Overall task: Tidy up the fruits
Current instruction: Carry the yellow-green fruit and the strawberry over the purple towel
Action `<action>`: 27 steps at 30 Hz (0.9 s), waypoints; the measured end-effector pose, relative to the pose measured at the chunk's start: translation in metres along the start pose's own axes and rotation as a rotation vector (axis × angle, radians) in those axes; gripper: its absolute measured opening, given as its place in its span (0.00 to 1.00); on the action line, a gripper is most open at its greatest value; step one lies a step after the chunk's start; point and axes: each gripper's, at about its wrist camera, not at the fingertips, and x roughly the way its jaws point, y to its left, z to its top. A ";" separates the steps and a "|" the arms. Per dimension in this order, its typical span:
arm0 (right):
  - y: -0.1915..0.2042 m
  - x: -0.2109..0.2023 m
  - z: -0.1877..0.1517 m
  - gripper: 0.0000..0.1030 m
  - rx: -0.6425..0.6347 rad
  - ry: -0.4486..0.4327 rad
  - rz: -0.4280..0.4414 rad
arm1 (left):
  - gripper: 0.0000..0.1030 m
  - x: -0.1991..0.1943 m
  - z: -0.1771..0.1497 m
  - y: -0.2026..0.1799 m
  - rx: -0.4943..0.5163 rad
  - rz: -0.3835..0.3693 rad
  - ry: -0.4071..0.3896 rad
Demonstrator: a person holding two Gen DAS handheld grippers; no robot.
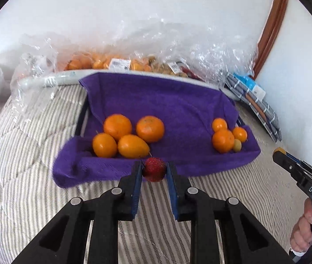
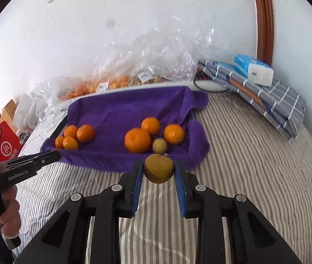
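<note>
- Two fruits in hand: left gripper pinches a red fruit; right gripper pinches a yellow-brown fruit
- Both hover just short of the purple-towel tray, near its 6 o'clock edge
- Orange fruits at 9 o'clock, smaller group at 3 o'clock
- Step, likely: carry-in; next calls for choosing a spot, lowering, then spreading the fingers

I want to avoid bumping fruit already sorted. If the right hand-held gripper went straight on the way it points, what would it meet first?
Probably the small yellow-green fruit, just past the purple towel's near edge. The right hand-held gripper already holds a brownish fruit; depth is uncertain.
</note>
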 end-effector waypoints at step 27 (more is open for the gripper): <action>-0.015 0.088 0.078 0.27 -0.001 -0.004 -0.022 | 0.21 0.062 0.087 0.018 -0.044 0.038 -0.039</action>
